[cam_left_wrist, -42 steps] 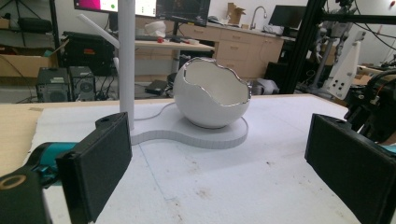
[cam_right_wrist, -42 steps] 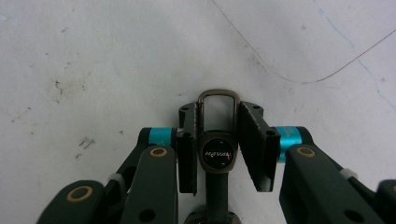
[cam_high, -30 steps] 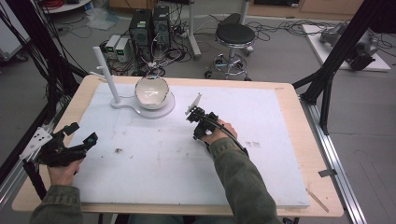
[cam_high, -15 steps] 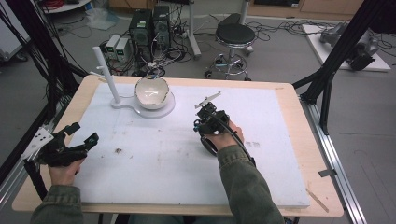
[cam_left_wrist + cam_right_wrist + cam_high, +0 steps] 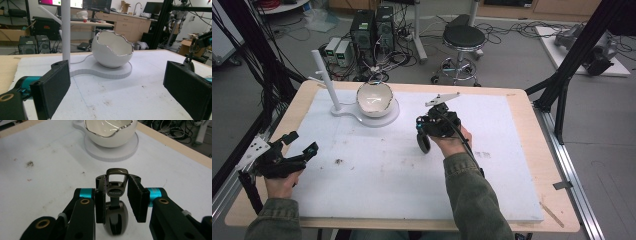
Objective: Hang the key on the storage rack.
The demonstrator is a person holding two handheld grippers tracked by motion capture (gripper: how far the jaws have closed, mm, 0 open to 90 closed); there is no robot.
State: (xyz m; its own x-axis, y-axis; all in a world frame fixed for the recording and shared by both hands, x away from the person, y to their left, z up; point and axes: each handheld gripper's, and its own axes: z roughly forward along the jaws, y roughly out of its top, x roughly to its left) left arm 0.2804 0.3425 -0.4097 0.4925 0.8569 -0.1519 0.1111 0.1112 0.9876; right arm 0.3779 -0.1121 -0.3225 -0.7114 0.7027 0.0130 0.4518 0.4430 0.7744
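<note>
right tongs [image 5: 117,203] clamped on dark glossy metal scoop [image 5: 115,216] by its handle, near white cracked-egg ceramic bowl [image 5: 374,99] on tabletop [image 5: 512,200]; left tongs [image 5: 117,92] wide open, empty; likely pickup done, delivery to bowl left

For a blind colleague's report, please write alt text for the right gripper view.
The right gripper holds a dark metal ladle-like tool between its black jaws above a white mat. Beyond it, a white eggshell-shaped bowl sits on a round white base.
</note>
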